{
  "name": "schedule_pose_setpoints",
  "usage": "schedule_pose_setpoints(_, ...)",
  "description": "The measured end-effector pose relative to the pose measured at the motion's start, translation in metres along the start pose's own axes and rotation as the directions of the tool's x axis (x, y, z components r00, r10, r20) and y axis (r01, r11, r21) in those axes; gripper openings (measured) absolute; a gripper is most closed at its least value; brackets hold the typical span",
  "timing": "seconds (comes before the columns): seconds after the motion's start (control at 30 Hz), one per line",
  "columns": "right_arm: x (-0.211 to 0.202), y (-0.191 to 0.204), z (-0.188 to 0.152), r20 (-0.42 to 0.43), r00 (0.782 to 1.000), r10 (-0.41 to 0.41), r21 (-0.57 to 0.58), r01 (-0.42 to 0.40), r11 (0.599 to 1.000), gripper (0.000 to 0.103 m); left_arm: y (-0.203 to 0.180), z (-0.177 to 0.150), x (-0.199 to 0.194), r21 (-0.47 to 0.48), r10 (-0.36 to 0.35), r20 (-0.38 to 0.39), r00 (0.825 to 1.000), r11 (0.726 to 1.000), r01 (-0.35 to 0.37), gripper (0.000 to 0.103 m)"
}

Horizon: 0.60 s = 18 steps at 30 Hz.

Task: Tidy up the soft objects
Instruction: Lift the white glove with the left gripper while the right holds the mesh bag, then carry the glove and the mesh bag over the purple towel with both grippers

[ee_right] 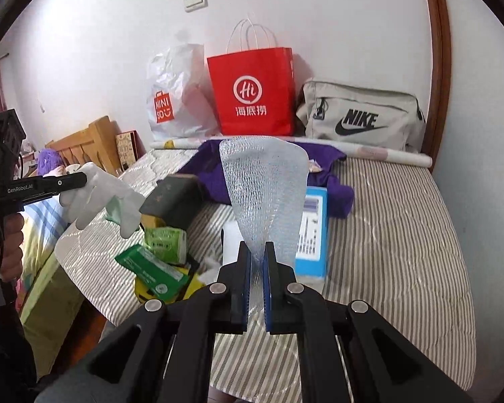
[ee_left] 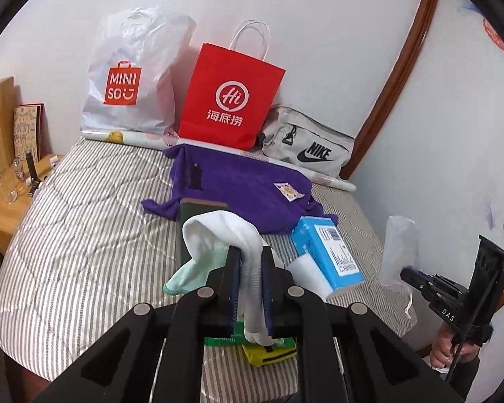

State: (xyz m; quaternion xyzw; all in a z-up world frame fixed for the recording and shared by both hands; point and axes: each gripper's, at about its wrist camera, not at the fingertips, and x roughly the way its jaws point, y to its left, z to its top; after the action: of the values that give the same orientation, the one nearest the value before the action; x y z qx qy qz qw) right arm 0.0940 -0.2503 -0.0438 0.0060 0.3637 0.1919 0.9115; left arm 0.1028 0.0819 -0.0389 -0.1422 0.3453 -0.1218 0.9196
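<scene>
white sock (ee_left: 218, 231), limp, clenched in the left gripper (ee_left: 250, 268) above the near edge of the striped bed (ee_left: 84, 218), a pale green cloth (ee_left: 188, 275) hanging beside it. clear bubble wrap (ee_right: 263, 194), fanned upward, clamped in the right gripper (ee_right: 258, 262) over the bed's near middle. both items lifted, neither set down.

still loose on the bed: purple towel (ee_left: 238, 181), rumpled, toward the far edge; blue box (ee_left: 329, 252) just beside it; dark pouch (ee_right: 174, 198); green tissue packs (ee_right: 158, 258) and a yellow item heaped at the near left corner.

along the wall edge: white miniso bag (ee_left: 127, 77), red paper bag (ee_left: 230, 97), grey nike bag (ee_left: 309, 144).

status, as judged: early; two soft items in hand with no destination evident, most of the sorting left.
</scene>
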Motion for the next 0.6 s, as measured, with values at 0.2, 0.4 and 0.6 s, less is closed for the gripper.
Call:
schedule_pose_setpoints(0.2, 0.013, -0.005, 0.022, 0.001, 1.0, -0.022, -0.001, 0.022, 1.0, 0.007, 0.001, 0.019, 0.014, 0.0, 0.034, -0.006, 0.999, 0.999, -0.034, 0.012)
schedule_pose_setpoints(0.4, 0.031, -0.012, 0.043, -0.002, 1.0, 0.005, -0.001, -0.005, 1.0, 0.007, 0.0, 0.039, 0.027, 0.005, 0.054, -0.007, 0.999, 0.999, -0.054, 0.012)
schedule_pose_setpoints(0.6, 0.052, -0.019, 0.067, -0.014, 1.0, 0.014, -0.003, -0.014, 1.0, 0.007, 0.005, 0.065, 0.045, 0.006, 0.075, -0.005, 0.997, 0.997, -0.075, 0.012)
